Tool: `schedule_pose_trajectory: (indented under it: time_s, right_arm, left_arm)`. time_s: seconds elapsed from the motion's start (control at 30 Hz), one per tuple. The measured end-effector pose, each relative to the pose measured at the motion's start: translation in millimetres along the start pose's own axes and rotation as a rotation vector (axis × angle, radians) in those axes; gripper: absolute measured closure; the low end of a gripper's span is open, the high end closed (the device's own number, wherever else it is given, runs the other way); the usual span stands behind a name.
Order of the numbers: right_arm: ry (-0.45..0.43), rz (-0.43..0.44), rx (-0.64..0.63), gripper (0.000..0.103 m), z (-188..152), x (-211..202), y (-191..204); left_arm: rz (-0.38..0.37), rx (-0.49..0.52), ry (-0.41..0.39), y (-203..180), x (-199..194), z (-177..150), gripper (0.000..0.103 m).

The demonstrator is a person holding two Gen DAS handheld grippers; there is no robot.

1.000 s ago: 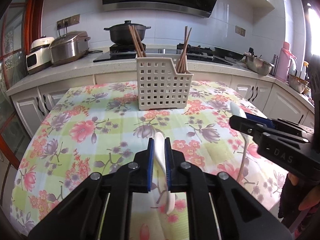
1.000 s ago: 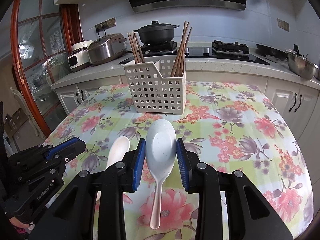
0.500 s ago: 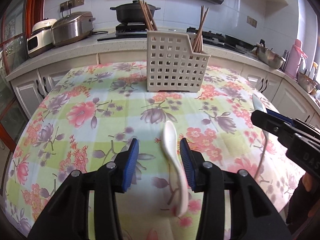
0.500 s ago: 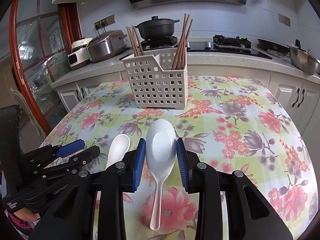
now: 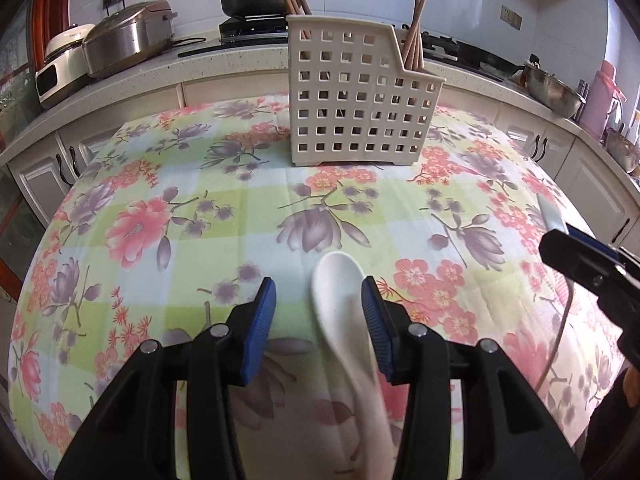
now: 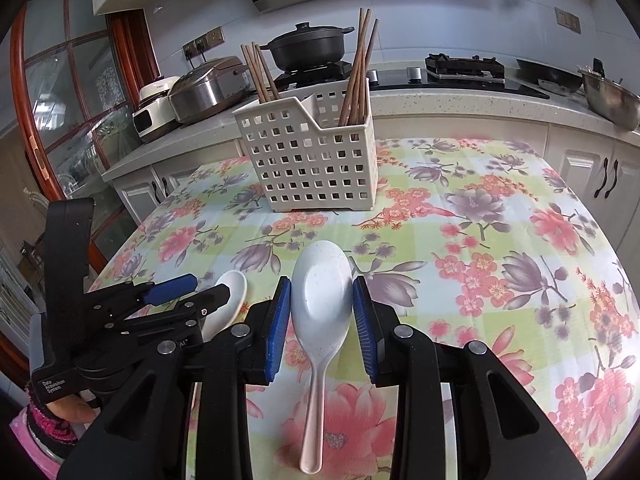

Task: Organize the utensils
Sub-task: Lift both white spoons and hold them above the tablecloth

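Released since a second ago, the small white ceramic spoon (image 5: 340, 300) is lying on the floral-clothed bench (image 5: 160, 208) between the left gripper's (image 5: 318, 306) spread fingers, while the right gripper's (image 6: 322, 312) fingers are pinching the pale speckled rice paddle (image 6: 322, 292).

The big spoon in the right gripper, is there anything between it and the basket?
No. In the right wrist view, only bare flowered tablecloth lies between the big spoon and the basket.

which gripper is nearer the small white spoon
Left. The left gripper straddles the small white spoon, open around it; the right gripper sits beside it, shut on the rice paddle.
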State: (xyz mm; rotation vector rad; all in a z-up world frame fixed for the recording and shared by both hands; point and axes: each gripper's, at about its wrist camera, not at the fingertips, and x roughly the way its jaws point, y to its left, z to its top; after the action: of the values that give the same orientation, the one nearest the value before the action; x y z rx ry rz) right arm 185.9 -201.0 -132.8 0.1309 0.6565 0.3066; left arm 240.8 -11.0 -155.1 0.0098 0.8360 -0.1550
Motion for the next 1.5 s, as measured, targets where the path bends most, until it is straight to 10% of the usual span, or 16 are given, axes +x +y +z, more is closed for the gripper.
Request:
schedule_pose_trajectory:
  time_s: [0.3,0.67,1.5]
  right_arm:
    - [0.02,-0.007,0.016,0.072,0,15,-8]
    - [0.019,-0.021,0.03,0.072,1,15,-16]
    - [-0.123,-0.012,-0.07,0.072,18,-47,31]
  left_arm:
    - [0.002,0.016,0.049,-3,23,-2,0.062]
    - [-0.031,0.064,0.038,-18,27,8,0.095]
    - [-0.051,-0.01,-0.241,7,-90,1,0.094]
